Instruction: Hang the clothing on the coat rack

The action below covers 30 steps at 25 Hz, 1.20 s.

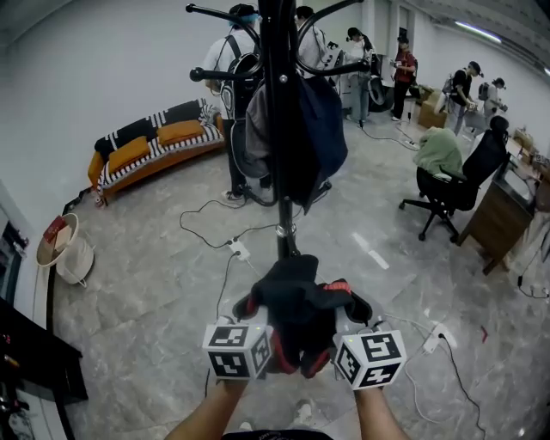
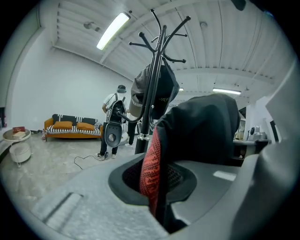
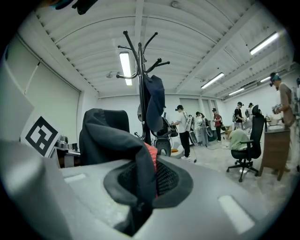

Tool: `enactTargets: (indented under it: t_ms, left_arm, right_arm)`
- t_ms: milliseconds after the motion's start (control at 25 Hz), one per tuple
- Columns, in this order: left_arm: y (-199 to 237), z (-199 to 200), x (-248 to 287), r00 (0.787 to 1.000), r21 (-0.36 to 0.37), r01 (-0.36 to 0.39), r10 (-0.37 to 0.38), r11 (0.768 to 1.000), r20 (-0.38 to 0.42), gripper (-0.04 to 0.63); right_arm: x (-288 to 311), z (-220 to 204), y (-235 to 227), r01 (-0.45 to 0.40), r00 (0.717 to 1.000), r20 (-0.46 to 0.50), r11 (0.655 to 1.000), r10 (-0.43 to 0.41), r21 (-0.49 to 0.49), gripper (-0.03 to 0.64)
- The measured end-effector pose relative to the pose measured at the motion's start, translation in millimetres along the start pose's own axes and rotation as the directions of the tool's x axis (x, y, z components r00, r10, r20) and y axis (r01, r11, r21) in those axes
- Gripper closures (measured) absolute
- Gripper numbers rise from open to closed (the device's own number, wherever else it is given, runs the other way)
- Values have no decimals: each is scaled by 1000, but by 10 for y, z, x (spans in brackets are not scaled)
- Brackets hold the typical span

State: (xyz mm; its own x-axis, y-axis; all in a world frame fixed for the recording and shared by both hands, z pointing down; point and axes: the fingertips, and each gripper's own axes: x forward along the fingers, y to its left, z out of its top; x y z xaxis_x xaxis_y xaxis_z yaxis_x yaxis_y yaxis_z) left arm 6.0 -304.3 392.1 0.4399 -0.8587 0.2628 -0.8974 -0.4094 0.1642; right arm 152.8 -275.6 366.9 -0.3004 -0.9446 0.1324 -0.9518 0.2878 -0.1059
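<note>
Head view, lower centre: left gripper (image 1: 255, 309) and right gripper (image 1: 351, 308) both have fingers clamped on the black, red-trimmed garment (image 1: 296, 296), beneath the coat rack (image 1: 280, 129). Best to raise it level and drop a fold over a free hook (image 1: 196, 10).

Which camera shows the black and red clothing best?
The head view: most of the clothing shows as one bundle, near the coat rack. The left gripper view shows only a red-edged fold pinched in its jaws; the right gripper view, a dark fold with little red.
</note>
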Motion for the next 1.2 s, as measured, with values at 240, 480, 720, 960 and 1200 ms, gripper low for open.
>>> enactTargets:
  t_ms: [240,480,720,960,1200]
  left_arm:
    - [53,64,166,997,-10,-71,71,997,10,571]
    - [39,50,262,992,-24,-123,124,992,15,571]
    - [90,74,308,987,-32,-160,161,987,13,571]
    - [193,105,452,988,-33,-157,157,987,10,571]
    - [279,140,586,991,-39,-132,133,990,8,571]
  right_arm:
    - [239,36,-101,-69,998,-9,998,69,0,591]
    - [367,21,-219,-124,992,-20,992,124,-11,591]
    - [514,63,-268,-158,987,-22,987,157,-9,591]
    - [707,70,-320,-152,988,-25,988,152,2,591]
    - [864,80,-341,-132,991,-30,991,132,12,591]
